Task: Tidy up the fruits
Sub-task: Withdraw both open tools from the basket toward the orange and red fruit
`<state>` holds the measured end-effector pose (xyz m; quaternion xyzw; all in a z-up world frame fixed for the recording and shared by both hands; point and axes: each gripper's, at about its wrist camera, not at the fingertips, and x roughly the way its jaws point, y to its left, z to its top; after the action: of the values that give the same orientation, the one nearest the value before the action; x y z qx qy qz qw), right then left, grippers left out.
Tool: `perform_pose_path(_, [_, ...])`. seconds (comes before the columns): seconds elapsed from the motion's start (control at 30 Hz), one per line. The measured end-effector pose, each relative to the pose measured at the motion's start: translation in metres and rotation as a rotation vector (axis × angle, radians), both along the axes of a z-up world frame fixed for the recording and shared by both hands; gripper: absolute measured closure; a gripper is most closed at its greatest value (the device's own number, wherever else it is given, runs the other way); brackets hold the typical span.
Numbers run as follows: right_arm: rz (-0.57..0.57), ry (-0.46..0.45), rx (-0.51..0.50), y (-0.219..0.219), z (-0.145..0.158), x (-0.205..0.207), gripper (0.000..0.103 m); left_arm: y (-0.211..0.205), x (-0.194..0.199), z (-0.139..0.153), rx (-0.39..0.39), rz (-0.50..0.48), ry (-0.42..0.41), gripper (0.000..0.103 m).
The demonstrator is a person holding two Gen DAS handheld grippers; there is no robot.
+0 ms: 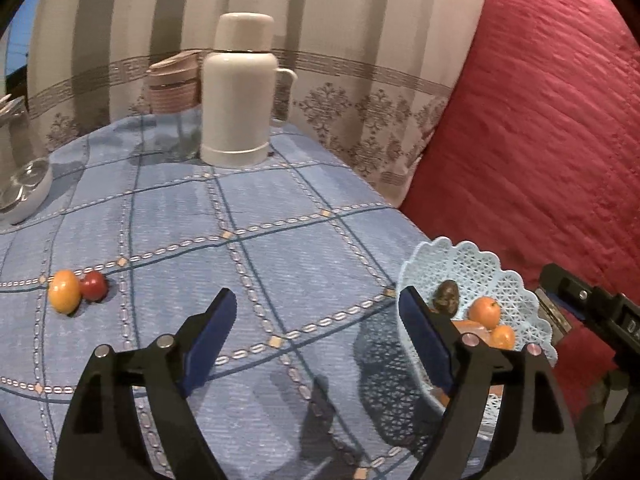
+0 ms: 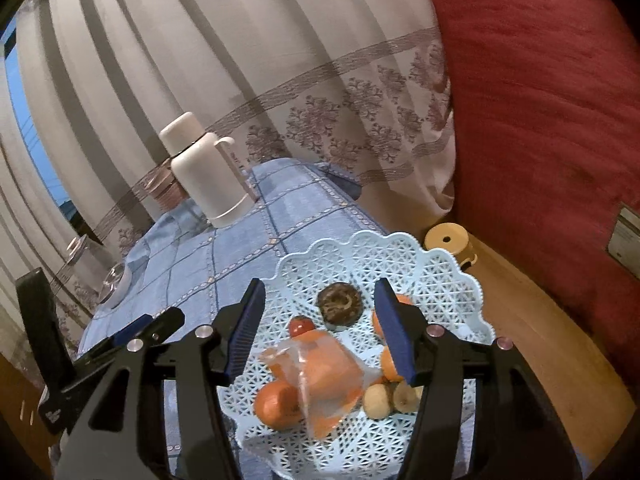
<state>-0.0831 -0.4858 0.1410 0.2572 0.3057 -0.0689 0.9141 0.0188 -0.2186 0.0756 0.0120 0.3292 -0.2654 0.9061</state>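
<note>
I see glass jug (image 1: 20,168) far left | orange fruit (image 1: 64,291) touching red fruit (image 1: 94,285) on blue checked tabletop (image 1: 256,264) | white flask (image 1: 239,92) before striped curtain (image 1: 360,40) | left hand-held gripper (image 1: 318,316) released, empty | basket (image 2: 452,280) of fruit under released right hand-held gripper (image 2: 320,328) | red cushion (image 1: 540,120).

Fruits (image 2: 316,392) in basket (image 2: 440,264), thermos (image 1: 238,92) behind.

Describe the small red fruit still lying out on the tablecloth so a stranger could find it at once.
Start at the tall white flask on the blue checked tablecloth, then look toward the near left side of the cloth. Two fruits touch there, outside the basket: the red fruit is the smaller, rounder one, right of the orange-yellow fruit.
</note>
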Motion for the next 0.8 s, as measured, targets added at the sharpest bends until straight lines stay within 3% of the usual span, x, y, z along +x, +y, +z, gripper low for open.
perform_pose_path(0.3, [0.070,-0.036,-0.078,0.035,0.006,0.000,0.044,0.029,0.008,-0.001,0.024,0.092,-0.022,0.020])
perform_pose_path(0.37, [0.089,-0.045,-0.102,0.046,0.007,0.000,0.036,0.035,0.009,-0.002,0.024,0.108,-0.024,0.016])
perform_pose_path(0.8, [0.200,-0.058,-0.199,0.108,0.006,0.010,0.031,0.070,0.015,0.001,0.039,0.179,-0.067,0.014])
